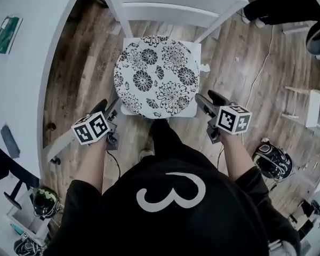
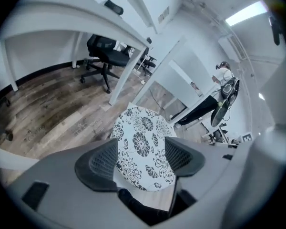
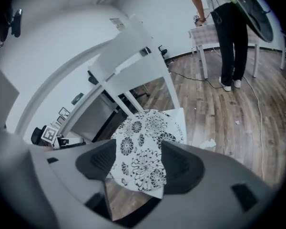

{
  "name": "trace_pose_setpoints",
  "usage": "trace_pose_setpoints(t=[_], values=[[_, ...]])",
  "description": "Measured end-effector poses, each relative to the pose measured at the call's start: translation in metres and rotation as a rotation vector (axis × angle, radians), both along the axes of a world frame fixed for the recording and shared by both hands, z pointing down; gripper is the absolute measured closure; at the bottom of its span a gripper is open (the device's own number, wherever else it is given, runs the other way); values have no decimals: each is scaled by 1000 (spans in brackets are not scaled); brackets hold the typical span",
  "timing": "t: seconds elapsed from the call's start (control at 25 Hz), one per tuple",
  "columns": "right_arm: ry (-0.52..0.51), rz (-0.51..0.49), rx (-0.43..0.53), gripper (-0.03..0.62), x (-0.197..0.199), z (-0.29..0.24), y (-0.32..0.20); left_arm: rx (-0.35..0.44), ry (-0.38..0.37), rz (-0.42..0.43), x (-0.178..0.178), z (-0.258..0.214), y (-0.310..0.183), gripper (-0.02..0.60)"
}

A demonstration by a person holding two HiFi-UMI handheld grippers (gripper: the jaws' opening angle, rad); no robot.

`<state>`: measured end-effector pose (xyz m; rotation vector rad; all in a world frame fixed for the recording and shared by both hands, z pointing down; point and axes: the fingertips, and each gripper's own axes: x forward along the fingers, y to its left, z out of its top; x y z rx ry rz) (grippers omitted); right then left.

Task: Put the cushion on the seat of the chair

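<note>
Cushion [image 1: 156,76] lies flat on chair seat [image 1: 196,52], ahead of and below both sets of fingers and centred between them; left gripper [image 1: 108,111] and right gripper [image 1: 209,101] have jaws wide apart and empty, about equally near; round, no long axis.

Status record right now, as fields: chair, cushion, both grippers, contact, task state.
chair: white, upright, backrest on the far side from the person
cushion: round, black-and-white flower print, lying flat on the chair's seat
left gripper: jaws open, nothing gripped, off the seat's near left corner
right gripper: jaws open, nothing gripped, off the seat's near right corner
contact: neither gripper touches the cushion
task state: cushion appears placed
</note>
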<state>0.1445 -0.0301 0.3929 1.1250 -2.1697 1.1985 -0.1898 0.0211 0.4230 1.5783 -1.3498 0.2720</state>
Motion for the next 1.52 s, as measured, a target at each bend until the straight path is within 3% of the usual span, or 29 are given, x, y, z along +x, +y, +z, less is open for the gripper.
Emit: trace_pose_setpoints(t=[0.08,0.24,0.32,0.48,0.6,0.72,0.84,1.08,1.52], values=[[-40,-44,42,298,-18,-29,23,51,-5,-5,4,-30,10,273],[-134,-93,141,316,-45,-98,78,184,116,55,25,-110,43,329],[-176,-117,172,339,-58,-131,116,250,176,126,38,-153,70,376],[-257,-176,224,444,-87,-190,198,336,262,290,58,-221,136,503],[-342,-176,286,546,-99,-232,245,400,256,390,71,-260,180,542],[-433,-195,324,577,-106,-266,279,481,208,483,88,-291,213,545],[-493,-202,343,583,-110,-287,303,530,236,550,106,-320,244,552],[-509,-234,392,585,-108,-309,326,558,398,559,131,-360,270,555],[-467,-258,438,586,-92,-318,339,592,349,586,152,-371,282,560]])
